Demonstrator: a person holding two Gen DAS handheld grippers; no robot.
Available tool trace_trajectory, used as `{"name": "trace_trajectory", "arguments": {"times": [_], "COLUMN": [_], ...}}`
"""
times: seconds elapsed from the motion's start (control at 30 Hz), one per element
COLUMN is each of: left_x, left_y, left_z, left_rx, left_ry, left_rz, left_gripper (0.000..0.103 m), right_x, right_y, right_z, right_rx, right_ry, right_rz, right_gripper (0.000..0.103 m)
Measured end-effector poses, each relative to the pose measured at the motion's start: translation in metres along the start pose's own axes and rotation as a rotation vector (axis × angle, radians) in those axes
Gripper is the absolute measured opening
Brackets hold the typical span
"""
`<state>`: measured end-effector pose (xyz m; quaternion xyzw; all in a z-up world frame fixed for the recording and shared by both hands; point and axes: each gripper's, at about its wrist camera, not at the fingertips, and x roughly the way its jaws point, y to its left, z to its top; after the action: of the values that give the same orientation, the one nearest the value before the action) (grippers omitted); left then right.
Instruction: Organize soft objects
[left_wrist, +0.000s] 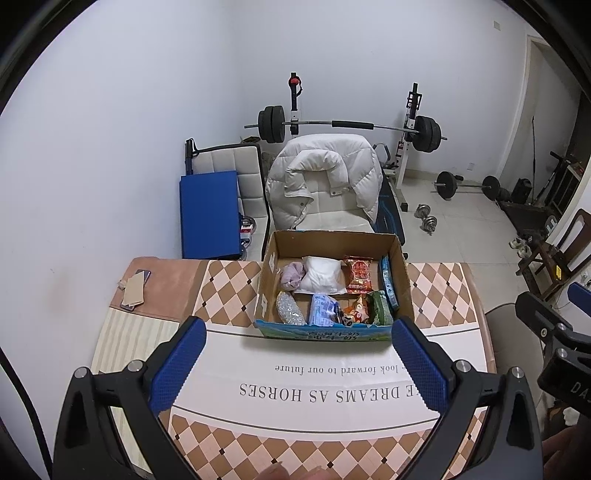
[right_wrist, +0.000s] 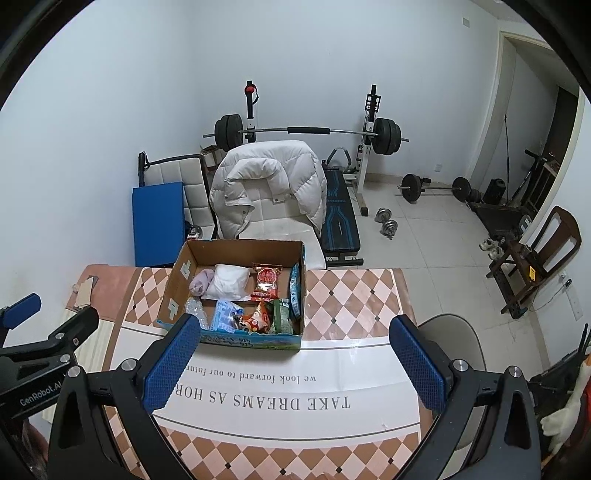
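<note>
**Desk:** What is happening across the table (left_wrist: 229, 354), reading left to right?

**Photographer:** The left hand-held gripper (left_wrist: 299, 363) is hovering over the table's near edge, its blue pads spread wide apart and gripping nothing. The right hand-held gripper (right_wrist: 295, 363) is doing likewise beside it, jaws equally apart and empty. Both are pointing toward the cardboard box (left_wrist: 404, 273) sitting against the table's far edge.

**Desk:** And the soft things themselves?

**Photographer:** All are lying inside the box. Along its far side, a lilac cloth bundle (left_wrist: 292, 275) is touching a white pillow-like pack (left_wrist: 322, 275), with a red snack packet (left_wrist: 358, 276) next. Along the near side, a silvery crinkled pouch (left_wrist: 290, 309), a blue-and-white pack (left_wrist: 323, 308), an orange cartoon packet (left_wrist: 356, 313) and a green packet (left_wrist: 380, 308) are crowding together. A blue strip pack (left_wrist: 388, 282) is leaning on the right wall.

**Desk:** Which step is this?

**Photographer:** Judging by the empty jaws, either the packing is finishing or a pick is about to begin; I cannot tell which. Any next reach is calling for travel forward over the box's near wall, then a gentle close on something that squashes.
</note>
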<state>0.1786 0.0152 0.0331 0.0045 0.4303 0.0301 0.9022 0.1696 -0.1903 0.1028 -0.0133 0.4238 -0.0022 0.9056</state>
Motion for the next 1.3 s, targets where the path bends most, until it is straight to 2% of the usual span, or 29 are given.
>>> {"name": "trace_trajectory", "arguments": {"times": [1.3], "left_x": [-0.005], "left_y": [0.000], "left_z": [0.010], "left_rx": [-0.005], "left_ry": [-0.021], "left_rz": [0.009], "left_gripper": [0.103], "right_x": [-0.004], "right_y": [0.001], "right_z": [0.006], "right_rx": [0.016], "right_ry": [-0.005], "right_rz": [-0.013], "right_gripper": [0.103]}}
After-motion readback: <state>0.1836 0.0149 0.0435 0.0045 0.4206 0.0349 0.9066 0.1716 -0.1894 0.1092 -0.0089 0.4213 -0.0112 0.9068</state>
